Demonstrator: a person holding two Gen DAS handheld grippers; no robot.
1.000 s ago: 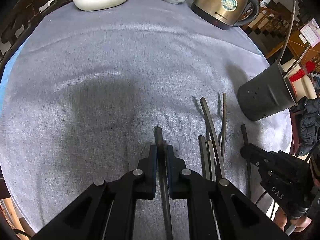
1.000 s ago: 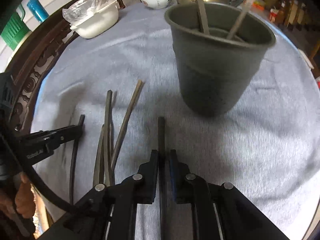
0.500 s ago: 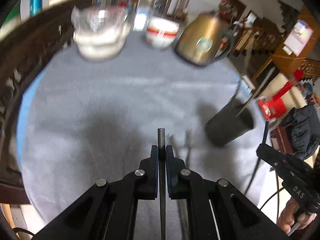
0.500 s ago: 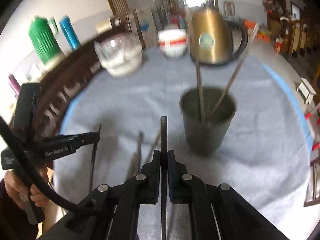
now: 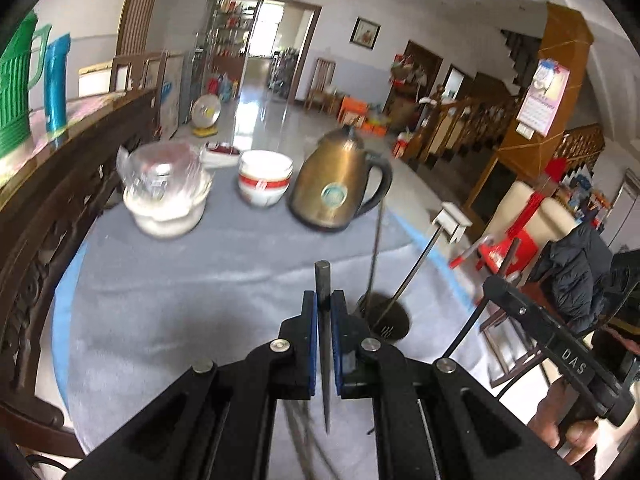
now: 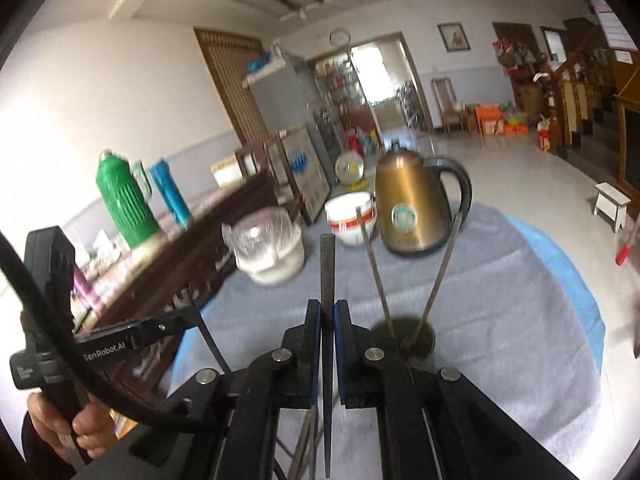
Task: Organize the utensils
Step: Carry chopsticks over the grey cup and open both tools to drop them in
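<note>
We see a dark, slim chopstick (image 5: pixel 322 280) pinched upright in our left gripper (image 5: pixel 325 300), another chopstick (image 6: pixel 326 264) clamped likewise in our right gripper (image 6: pixel 328 308). Just right of both stands the dark holder (image 6: pixel 416 340) with two chopsticks, on the grey tablecloth (image 6: pixel 500 300).

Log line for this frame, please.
left gripper: shut on chopstick | right gripper: shut on chopstick | both lifted | dark holder cup: holds two chopsticks
</note>
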